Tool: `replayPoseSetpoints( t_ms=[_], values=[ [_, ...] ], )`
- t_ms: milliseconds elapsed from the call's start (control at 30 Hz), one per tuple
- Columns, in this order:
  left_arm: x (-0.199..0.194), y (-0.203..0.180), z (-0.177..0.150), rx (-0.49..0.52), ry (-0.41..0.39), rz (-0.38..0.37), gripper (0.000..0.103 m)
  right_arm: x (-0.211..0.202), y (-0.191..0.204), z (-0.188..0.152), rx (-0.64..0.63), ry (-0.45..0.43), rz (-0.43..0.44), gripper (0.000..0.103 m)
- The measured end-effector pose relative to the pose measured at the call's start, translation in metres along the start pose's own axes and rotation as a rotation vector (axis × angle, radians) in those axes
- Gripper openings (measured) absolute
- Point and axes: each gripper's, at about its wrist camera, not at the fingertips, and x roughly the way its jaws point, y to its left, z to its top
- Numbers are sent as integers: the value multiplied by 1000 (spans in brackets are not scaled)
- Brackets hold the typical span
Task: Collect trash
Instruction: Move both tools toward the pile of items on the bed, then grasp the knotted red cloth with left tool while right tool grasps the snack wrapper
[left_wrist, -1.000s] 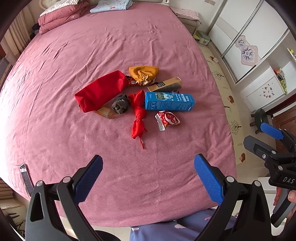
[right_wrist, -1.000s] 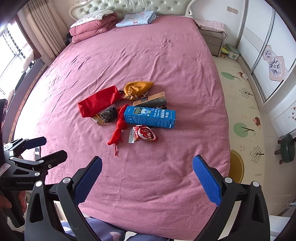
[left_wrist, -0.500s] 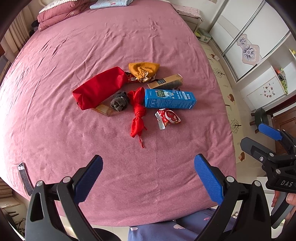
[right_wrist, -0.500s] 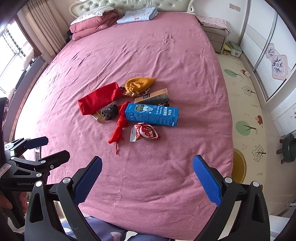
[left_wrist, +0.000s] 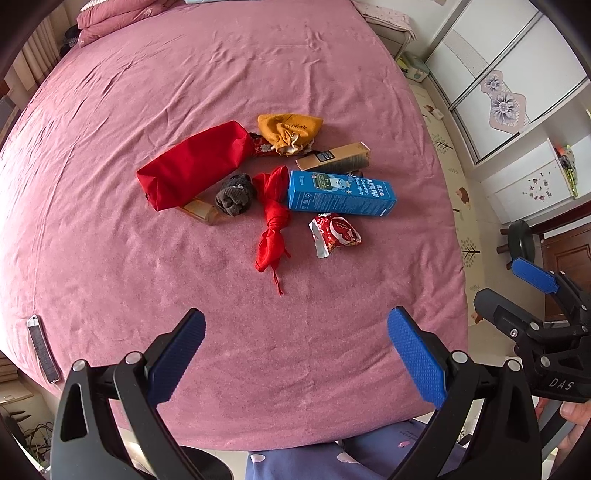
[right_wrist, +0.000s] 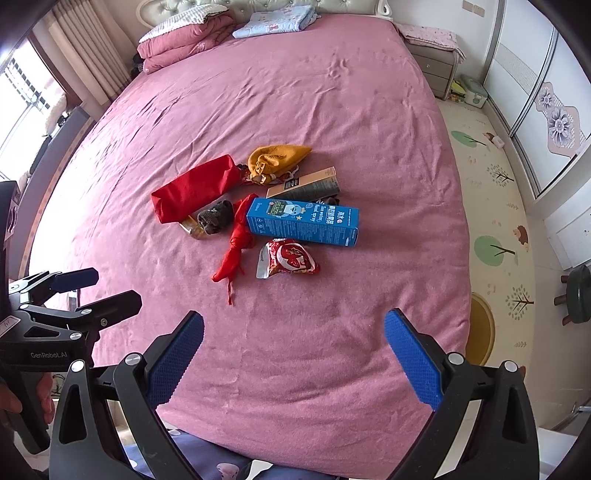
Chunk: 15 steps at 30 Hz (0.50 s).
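A small heap lies mid-bed on the pink sheet: a blue carton (left_wrist: 341, 192) (right_wrist: 303, 221), a red-and-silver snack wrapper (left_wrist: 334, 233) (right_wrist: 287, 259), a tan-and-black box (left_wrist: 334, 157) (right_wrist: 303, 185), a knotted red cloth (left_wrist: 272, 221) (right_wrist: 236, 240), a red pouch (left_wrist: 194, 164) (right_wrist: 195, 187), an orange drawstring bag (left_wrist: 290, 131) (right_wrist: 276, 159), a dark balled sock (left_wrist: 235, 194) (right_wrist: 215, 217) and an amber bottle (left_wrist: 199, 211) (right_wrist: 192, 227). My left gripper (left_wrist: 295, 354) and right gripper (right_wrist: 293, 352) are both open and empty, near the bed's front edge, short of the heap.
Folded quilts and a pillow (right_wrist: 188, 40) lie at the headboard. A nightstand (right_wrist: 437, 64), wardrobe doors (right_wrist: 543, 92) and a play mat (right_wrist: 491, 206) are to the right of the bed. A dark stool (right_wrist: 578, 291) stands on the floor. A flat grey strip (left_wrist: 42, 347) lies at the bed's left edge.
Both grippers have moved forward and a little lower toward the heap, which looks larger now. Both jaws stay open. Nothing on the bed has moved.
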Motion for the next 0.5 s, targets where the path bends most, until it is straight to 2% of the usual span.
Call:
replayPoseSetpoints(
  t_ms=[500],
  values=[
    [68, 9, 27, -57, 76, 30, 99, 56, -8, 5, -6, 49, 6, 92]
  ],
)
